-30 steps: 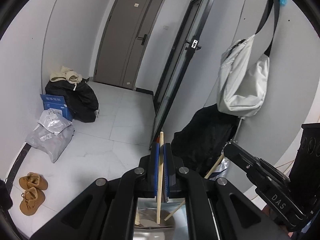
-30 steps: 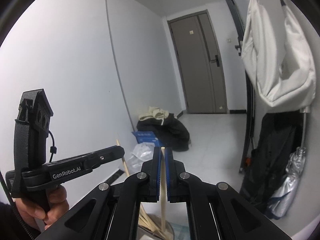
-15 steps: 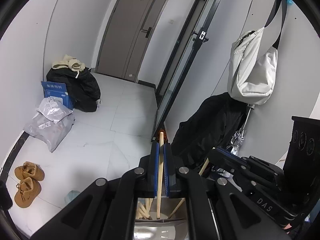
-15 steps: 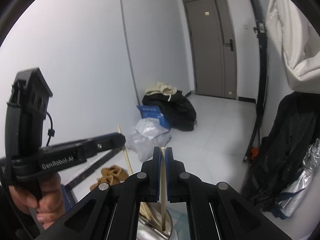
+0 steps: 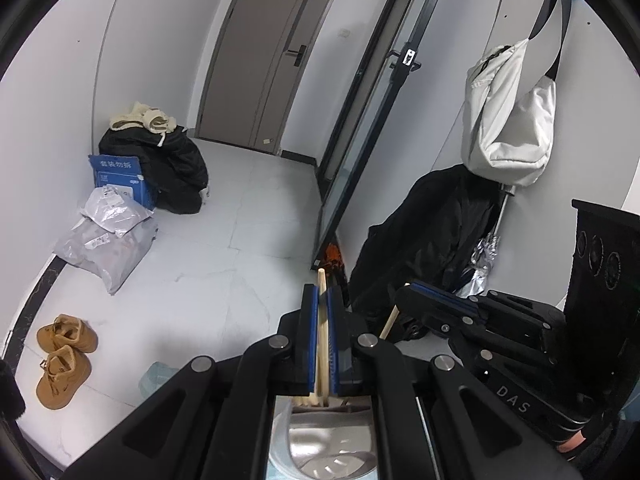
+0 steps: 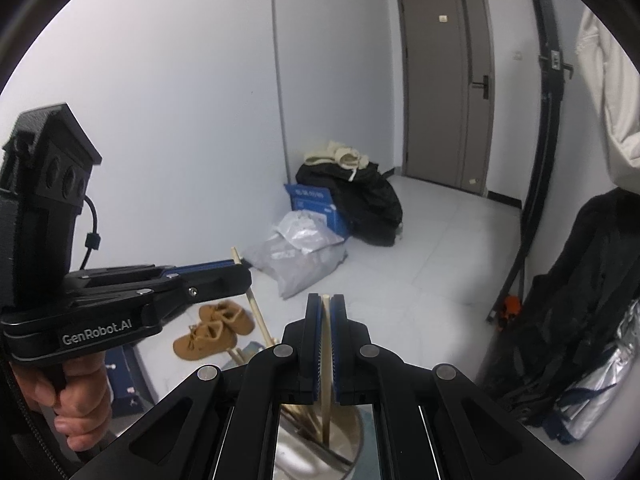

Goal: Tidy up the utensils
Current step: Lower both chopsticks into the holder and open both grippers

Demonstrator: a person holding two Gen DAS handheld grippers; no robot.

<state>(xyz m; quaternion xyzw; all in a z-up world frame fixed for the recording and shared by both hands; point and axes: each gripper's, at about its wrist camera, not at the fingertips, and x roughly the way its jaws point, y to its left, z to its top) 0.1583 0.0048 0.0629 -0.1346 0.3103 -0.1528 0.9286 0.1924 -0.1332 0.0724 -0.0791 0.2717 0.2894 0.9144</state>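
Both tongs are clamped on one wooden chopstick each: left tongs (image 5: 324,308), right tongs (image 6: 326,312). Both sticks point down into the steel holder (image 6: 352,440), which already has several chopsticks (image 6: 304,416) inside. Looks like only releasing is left, though the tips are mostly hidden.

Materials and finishes seen

Pale bare wood is shown by the chopsticks (image 6: 326,344); polished, mirror-bright metal by the holder (image 6: 320,448); matt black plastic by the left gripper (image 5: 323,300); glossy tile by the floor (image 5: 240,248); suede-like cloth by the shoes (image 6: 212,332).
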